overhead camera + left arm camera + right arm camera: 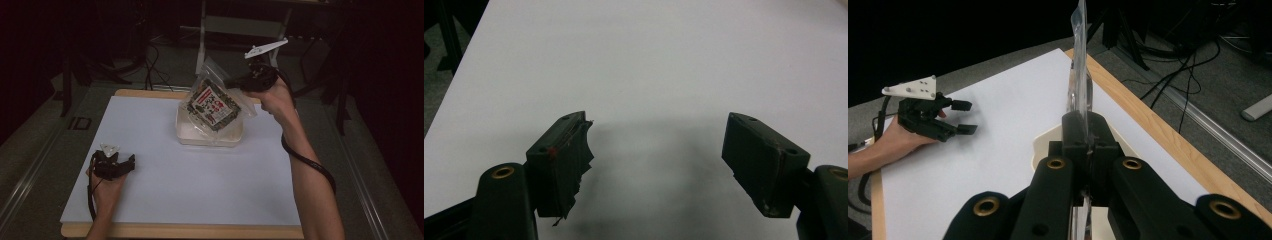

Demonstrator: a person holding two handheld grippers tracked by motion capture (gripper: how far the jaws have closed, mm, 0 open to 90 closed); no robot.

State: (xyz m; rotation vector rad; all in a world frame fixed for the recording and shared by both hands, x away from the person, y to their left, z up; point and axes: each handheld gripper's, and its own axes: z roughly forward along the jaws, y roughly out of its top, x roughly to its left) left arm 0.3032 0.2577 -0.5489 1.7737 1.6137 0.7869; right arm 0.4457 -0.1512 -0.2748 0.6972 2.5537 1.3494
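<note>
A clear plastic snack bag [213, 101] with a dark, red and white label hangs tilted over a cream tub [186, 133] at the back middle of the white board. My right gripper [233, 83] is shut on the bag's right edge, and the right gripper view has the bag edge-on [1081, 85], pinched between the jaws and rising straight up. My left gripper [125, 165] rests open near the board's front left with nothing between its jaws. It also appears in the left gripper view [656, 150] and far off in the right gripper view [963, 117].
The white board [165, 190] lies on a wooden table [200, 232] whose edge shows at front and back. Beyond the table are a metal frame [240, 25], cables [152, 70] on the grey floor and dark surroundings.
</note>
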